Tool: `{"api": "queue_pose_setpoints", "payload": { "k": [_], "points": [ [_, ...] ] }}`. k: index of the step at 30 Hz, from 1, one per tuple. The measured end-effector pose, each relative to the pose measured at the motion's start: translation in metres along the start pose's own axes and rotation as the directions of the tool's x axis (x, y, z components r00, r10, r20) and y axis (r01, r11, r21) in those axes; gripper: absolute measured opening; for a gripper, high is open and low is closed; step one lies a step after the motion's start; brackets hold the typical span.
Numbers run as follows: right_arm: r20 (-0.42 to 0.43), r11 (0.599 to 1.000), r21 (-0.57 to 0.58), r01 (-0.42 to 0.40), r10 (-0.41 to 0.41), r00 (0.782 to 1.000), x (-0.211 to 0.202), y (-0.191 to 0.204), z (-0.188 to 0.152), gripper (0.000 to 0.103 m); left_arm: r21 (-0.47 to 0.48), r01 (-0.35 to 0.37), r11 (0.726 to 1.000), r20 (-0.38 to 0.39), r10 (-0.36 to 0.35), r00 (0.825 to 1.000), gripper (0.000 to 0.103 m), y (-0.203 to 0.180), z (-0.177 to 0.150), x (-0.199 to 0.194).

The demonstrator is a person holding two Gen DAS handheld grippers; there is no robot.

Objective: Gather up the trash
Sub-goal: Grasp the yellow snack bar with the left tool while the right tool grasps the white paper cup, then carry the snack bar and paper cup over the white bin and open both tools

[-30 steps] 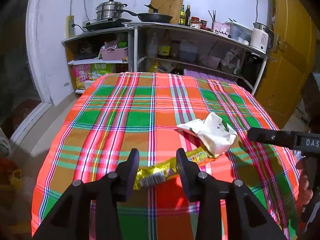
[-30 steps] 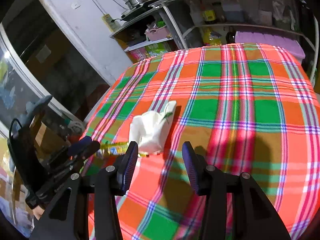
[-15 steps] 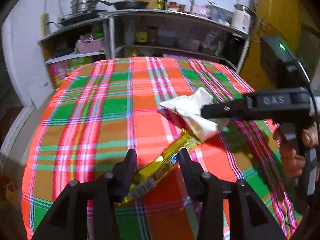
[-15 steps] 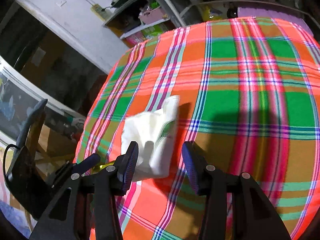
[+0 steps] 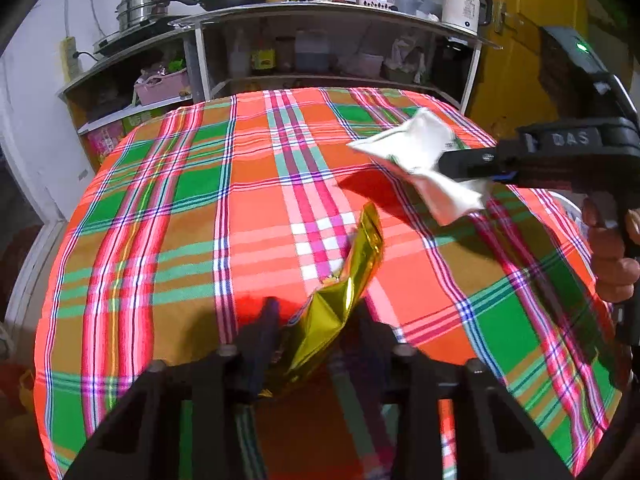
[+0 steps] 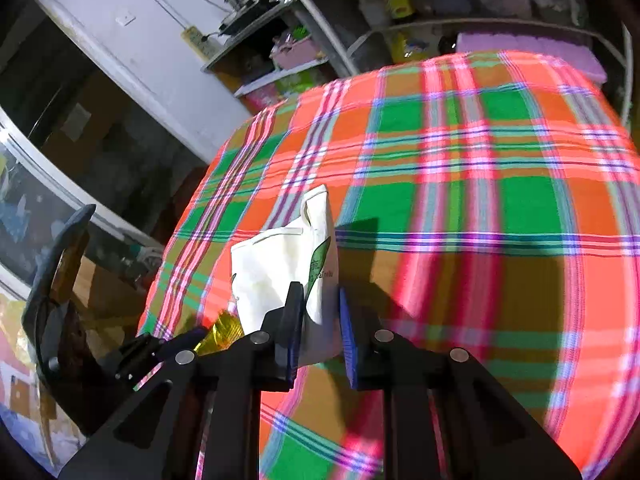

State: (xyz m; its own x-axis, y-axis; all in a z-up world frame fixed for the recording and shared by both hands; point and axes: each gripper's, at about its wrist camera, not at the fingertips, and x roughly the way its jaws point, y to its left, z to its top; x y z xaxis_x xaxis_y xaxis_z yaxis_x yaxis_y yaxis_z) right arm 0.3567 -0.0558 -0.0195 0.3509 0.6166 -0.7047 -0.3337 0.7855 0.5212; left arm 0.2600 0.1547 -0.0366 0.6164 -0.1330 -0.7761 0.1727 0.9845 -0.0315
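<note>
A crumpled gold snack wrapper stands between the fingers of my left gripper, whose jaws are closing and pinch its near end; its far end tilts up off the plaid tablecloth. My right gripper is closing on a white paper packet and grips its near edge. In the left wrist view that white packet hangs above the cloth from the right gripper, with a shadow under it. The right wrist view shows the gold wrapper and the left gripper at the lower left.
Beyond the table stands a metal shelf unit with pots, a pan, bottles and a white kettle. A yellow door is at the right. A person's hand holds the right gripper's handle. The table's left edge drops off to the floor.
The right gripper came down over the white packet, closed on it and lifted it. The left gripper moved forward over the gold wrapper and closed, crumpling it upward.
</note>
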Motion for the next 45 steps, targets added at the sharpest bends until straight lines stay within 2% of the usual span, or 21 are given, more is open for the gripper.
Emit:
{"api": "queue_pose_setpoints", "payload": {
  "k": [3, 11, 19, 28, 35, 39, 45],
  "points": [
    [0.040, 1.000, -0.007, 0.024, -0.023, 0.999, -0.022, -0.007, -0.009, 0.018, -0.025, 0.010, 1.000, 0.021, -0.009, 1.000, 0.021, -0.008, -0.002, -0.007],
    [0.121, 0.998, 0.022, 0.062, -0.064, 0.991, -0.077, -0.034, -0.032, 0.018, -0.059, 0.075, 0.995, 0.086, -0.069, 0.994, 0.017, -0.042, 0.000, -0.032],
    [0.189, 0.991, 0.091, 0.095, -0.110, 0.976, -0.131, -0.076, -0.061, 0.018, -0.003, 0.137, 0.991, 0.119, -0.136, 0.983, 0.017, -0.099, 0.013, -0.044],
    [0.244, 0.968, 0.208, 0.137, -0.187, 0.952, -0.184, -0.135, -0.095, 0.018, 0.101, 0.231, 0.968, 0.096, -0.240, 0.966, 0.017, -0.184, 0.028, -0.037],
    [0.260, 0.933, 0.305, 0.194, -0.277, 0.925, -0.220, -0.181, -0.120, 0.018, 0.183, 0.314, 0.932, 0.055, -0.329, 0.943, 0.017, -0.261, 0.045, -0.020],
    [0.261, 0.907, 0.344, 0.244, -0.342, 0.903, -0.237, -0.203, -0.131, 0.018, 0.220, 0.350, 0.910, 0.021, -0.364, 0.931, 0.017, -0.300, 0.048, -0.006],
    [0.231, 0.871, 0.399, 0.285, -0.396, 0.889, -0.244, -0.234, -0.141, 0.018, 0.237, 0.395, 0.888, -0.042, -0.397, 0.917, 0.017, -0.344, 0.050, 0.021]
  ]
}}
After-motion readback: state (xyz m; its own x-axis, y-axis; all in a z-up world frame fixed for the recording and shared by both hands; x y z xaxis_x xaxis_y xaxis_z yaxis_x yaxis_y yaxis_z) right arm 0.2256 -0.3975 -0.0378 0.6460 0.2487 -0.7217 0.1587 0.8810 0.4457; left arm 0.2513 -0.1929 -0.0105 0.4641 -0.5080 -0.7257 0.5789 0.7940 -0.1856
